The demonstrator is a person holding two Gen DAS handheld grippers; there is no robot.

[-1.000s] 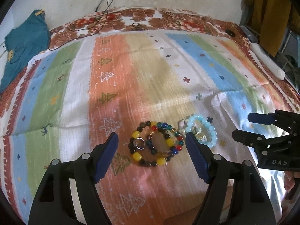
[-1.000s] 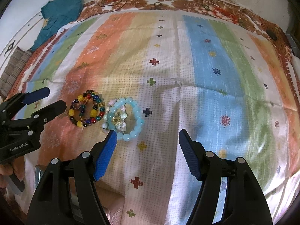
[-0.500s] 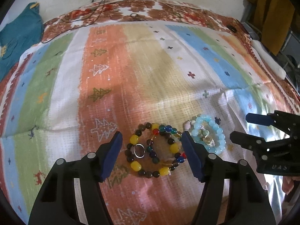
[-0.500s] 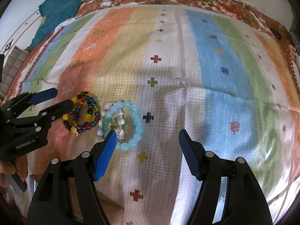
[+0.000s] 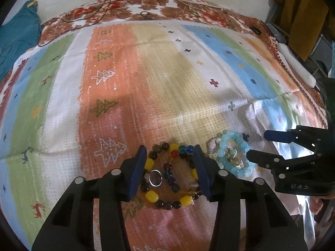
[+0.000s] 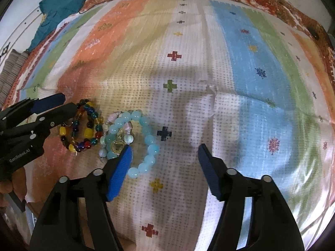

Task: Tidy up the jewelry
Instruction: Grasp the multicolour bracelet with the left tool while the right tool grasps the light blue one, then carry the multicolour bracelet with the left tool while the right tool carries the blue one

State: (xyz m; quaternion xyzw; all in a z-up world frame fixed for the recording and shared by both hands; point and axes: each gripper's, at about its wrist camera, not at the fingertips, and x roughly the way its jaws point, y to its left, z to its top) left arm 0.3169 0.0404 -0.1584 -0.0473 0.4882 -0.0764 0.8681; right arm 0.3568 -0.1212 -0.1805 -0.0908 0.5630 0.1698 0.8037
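A multicoloured bead bracelet point(image 5: 150, 195) with a silver ring point(image 5: 155, 177) inside it lies on the striped cloth. My left gripper point(image 5: 170, 149) straddles it, jaws closing, pads close beside its outer beads without a visible squeeze. Just right of it lies a pale blue bead bracelet point(image 5: 227, 140) with a gold charm and small pinkish beads. In the right wrist view my right gripper point(image 6: 165, 147) is low over that blue bracelet point(image 6: 149, 140). Its left finger point(image 6: 121, 167) covers the ring's middle, its jaws are closing, and only the bracelet's right arc is between them. The multicoloured bracelet point(image 6: 88, 132) sits under the left gripper point(image 6: 70, 102).
The striped cloth point(image 6: 251, 73) covers a bed with a floral brown border point(image 5: 188, 8). A teal garment point(image 5: 16, 35) lies at the far left, and a black cable point(image 5: 104, 6) crosses the back edge. A white oblong object point(image 5: 297, 67) rests at the right edge. A hand point(image 6: 8, 184) holds the left gripper.
Both grippers have sunk toward the bracelets. The left jaws have narrowed around the multicoloured bracelet. The right gripper's left finger now overlaps the blue bracelet, its jaws slightly narrower.
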